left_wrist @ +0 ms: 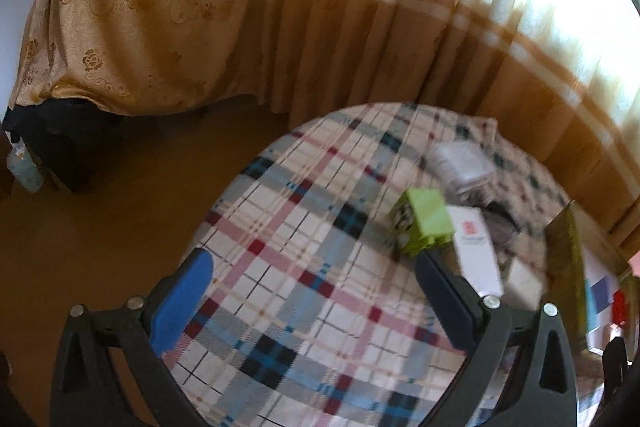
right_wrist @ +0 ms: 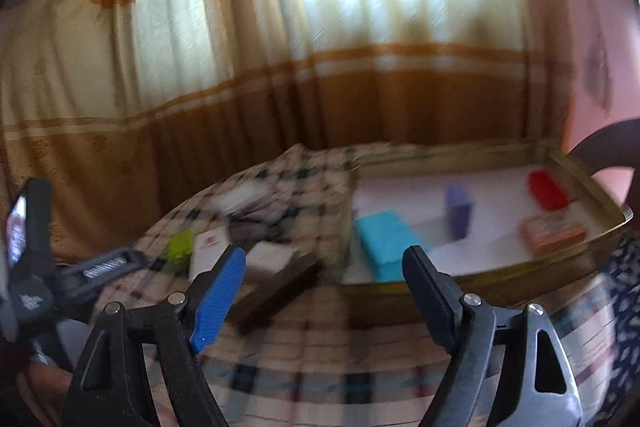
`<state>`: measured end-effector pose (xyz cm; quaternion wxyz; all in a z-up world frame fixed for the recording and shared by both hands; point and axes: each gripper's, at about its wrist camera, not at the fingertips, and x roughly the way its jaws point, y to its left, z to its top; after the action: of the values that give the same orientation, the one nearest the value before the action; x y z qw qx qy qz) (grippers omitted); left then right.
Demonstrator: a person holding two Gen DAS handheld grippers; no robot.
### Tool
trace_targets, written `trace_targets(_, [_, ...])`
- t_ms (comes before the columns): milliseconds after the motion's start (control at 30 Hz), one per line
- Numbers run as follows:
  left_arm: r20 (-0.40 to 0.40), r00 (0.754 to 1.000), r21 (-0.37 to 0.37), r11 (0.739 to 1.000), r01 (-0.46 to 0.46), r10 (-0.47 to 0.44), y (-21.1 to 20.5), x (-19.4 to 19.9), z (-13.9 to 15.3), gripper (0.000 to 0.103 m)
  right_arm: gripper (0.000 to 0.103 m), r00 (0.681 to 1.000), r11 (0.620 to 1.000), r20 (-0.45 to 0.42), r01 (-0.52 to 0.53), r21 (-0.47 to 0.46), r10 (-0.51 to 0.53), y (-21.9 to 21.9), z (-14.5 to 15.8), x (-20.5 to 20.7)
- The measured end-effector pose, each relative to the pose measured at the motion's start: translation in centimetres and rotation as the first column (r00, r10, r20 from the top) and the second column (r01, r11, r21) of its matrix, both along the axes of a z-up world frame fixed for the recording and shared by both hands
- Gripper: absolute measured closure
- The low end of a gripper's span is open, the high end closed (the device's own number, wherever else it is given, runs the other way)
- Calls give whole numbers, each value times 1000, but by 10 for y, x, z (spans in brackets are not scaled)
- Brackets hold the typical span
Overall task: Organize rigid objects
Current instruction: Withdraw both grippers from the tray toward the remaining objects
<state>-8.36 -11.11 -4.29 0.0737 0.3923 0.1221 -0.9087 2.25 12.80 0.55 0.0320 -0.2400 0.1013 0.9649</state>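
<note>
My left gripper [left_wrist: 316, 263] is open and empty above the plaid tablecloth [left_wrist: 304, 267]. A lime green box [left_wrist: 426, 225] and a white box with a red mark [left_wrist: 476, 247] lie just beyond its right finger. My right gripper [right_wrist: 324, 259] is open and empty, in front of a gold-rimmed tray [right_wrist: 472, 277]. The tray holds a cyan box [right_wrist: 386, 241], a purple box [right_wrist: 459, 209], a red box [right_wrist: 547, 189] and an orange box [right_wrist: 554, 231]. The green box [right_wrist: 181, 245], the white box [right_wrist: 208, 251] and a brown box with a white top [right_wrist: 276, 273] lie left of the tray.
A white packet [left_wrist: 460, 165] and a dark item lie on the far part of the table. The tray's edge [left_wrist: 568, 267] shows at right in the left wrist view. Curtains [right_wrist: 280, 67] hang behind. The floor [left_wrist: 100, 227] lies left of the table. The left gripper's body [right_wrist: 48, 275] shows at left.
</note>
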Motion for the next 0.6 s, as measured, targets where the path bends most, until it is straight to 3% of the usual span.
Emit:
trace_targets(100, [24,1000,1,1000,0,0,-2,-3,-5,1,20,996,999,72,-45,30,42,-20,-6,-17])
trace_targets(233, [37,999,18,1000,-13,12,-6,-3,-8,1,20,983,997,168,-65,-35,70,-31,-18,-42])
trace_targets(367, [31,999,42,999,-19,17,-9,-1,-8,1,20,940,994,329,-72,-77,94,-45,-41,-69])
trace_targets(467, [29,999,45,999,-18,17,-10,0,-8,1,20,924,994,372,-54,-93,85,-45,-50,-79])
trace_targets(600, [32,999,39,999,-18,17,-10,0,-8,1,21,917,999,396,-49,-9,48,-49,-50,-92])
